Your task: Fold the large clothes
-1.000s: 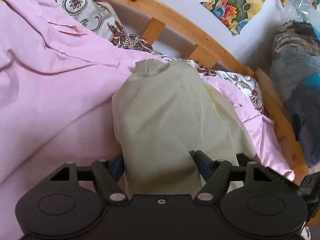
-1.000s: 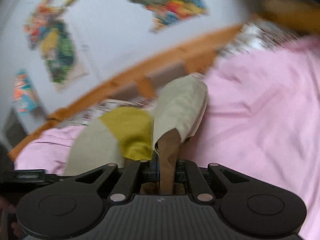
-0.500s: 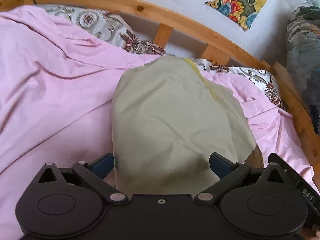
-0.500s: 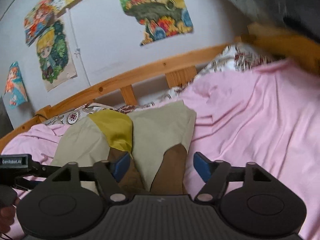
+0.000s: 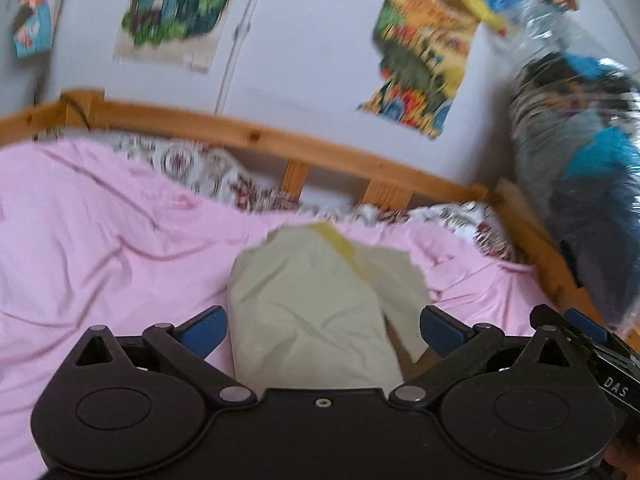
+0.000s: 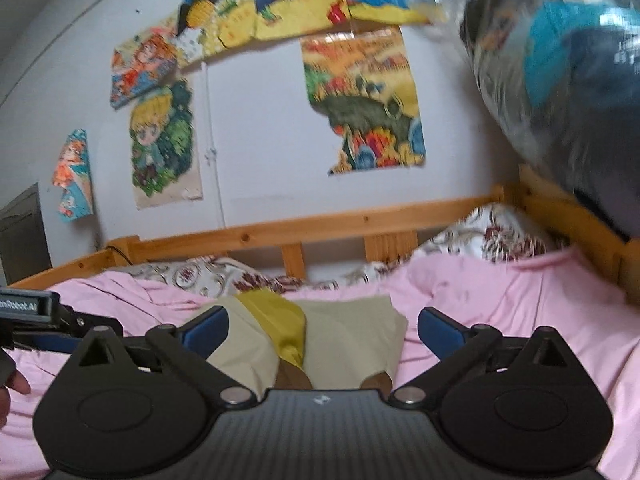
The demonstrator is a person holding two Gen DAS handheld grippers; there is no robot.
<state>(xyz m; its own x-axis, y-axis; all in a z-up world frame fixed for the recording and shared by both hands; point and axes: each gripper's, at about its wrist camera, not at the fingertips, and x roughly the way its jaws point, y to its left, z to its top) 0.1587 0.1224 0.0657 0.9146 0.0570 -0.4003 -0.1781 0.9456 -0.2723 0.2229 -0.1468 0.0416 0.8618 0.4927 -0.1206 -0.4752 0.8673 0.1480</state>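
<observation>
The folded beige garment (image 5: 312, 312) lies on the pink sheet (image 5: 100, 260), with a thin yellow strip near its far edge. In the right wrist view the same garment (image 6: 352, 336) shows a yellow panel (image 6: 280, 320) and brown patches at its near edge. My left gripper (image 5: 322, 326) stands wide open above the garment, and its blue pads (image 5: 204, 328) are clear of the cloth. My right gripper (image 6: 323, 326) is opening, its jaws spread wide on either side of the garment with no pad touching it. The left gripper's body (image 6: 28, 312) shows at the left edge.
A wooden bed frame (image 5: 256, 136) runs behind the sheet, with a patterned pillow (image 5: 188, 168) against it. A clear plastic bag of dark and blue clothes (image 5: 580, 160) bulges at the right. Posters (image 6: 360, 100) hang on the grey wall.
The right gripper let go of the garment's brown edge and opened wide. The left jaws widened too. Both grippers rose and drew back, so the wall now fills the upper views.
</observation>
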